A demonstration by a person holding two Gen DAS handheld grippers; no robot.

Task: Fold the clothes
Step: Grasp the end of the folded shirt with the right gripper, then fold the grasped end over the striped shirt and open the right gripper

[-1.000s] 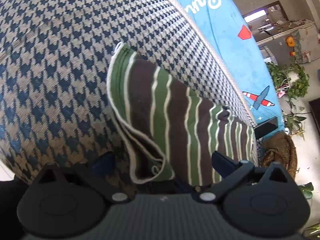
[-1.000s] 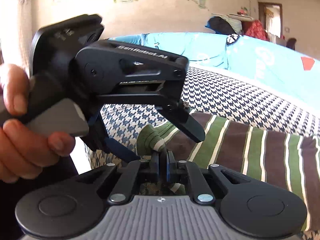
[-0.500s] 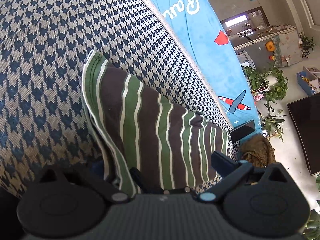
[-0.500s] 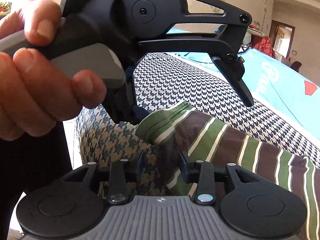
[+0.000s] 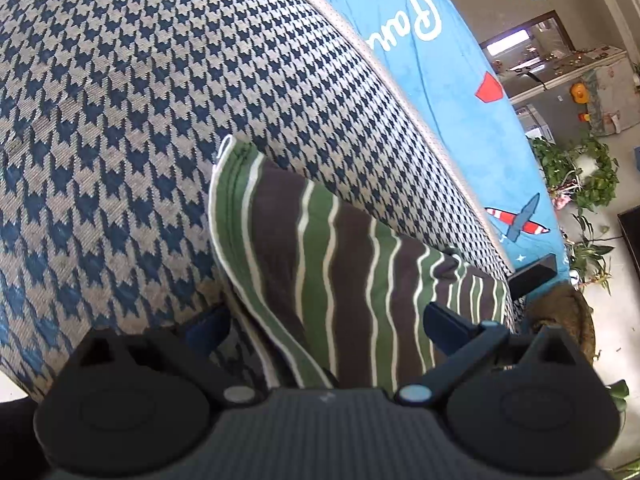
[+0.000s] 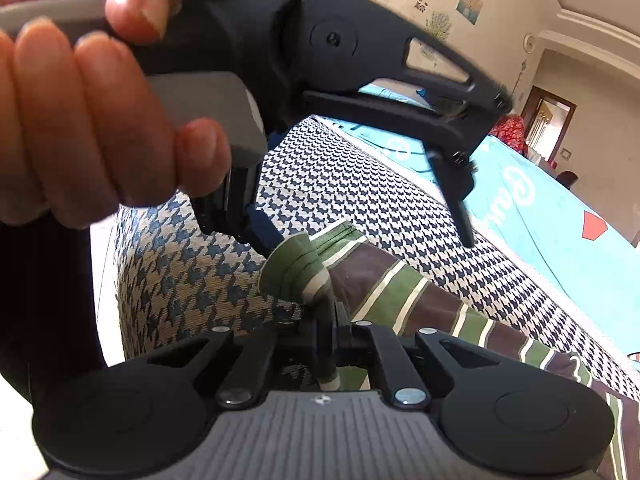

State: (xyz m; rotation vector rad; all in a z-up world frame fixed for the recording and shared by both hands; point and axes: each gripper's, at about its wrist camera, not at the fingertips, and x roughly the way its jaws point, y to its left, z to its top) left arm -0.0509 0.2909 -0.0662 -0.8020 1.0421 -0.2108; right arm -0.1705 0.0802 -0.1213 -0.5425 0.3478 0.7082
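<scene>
On the houndstooth cushion [image 5: 120,120] the striped garment [image 5: 352,288] lies folded, its long axis running away from my left gripper [image 5: 326,332] toward the far cushion edge. The left fingers stand wide apart astride the near end, pressing nothing. My right gripper [image 6: 330,322] is clamped tight on the bunched green corner [image 6: 296,272], so it is the better placed to carry that corner over. The garment's near end vanishes under the left gripper's body, and its far end is cut off in the right wrist view.

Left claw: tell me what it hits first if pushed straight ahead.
Probably the striped garment lying between the open left claw fingers, with the houndstooth cushion right beneath it; depth is hard to judge.
</scene>
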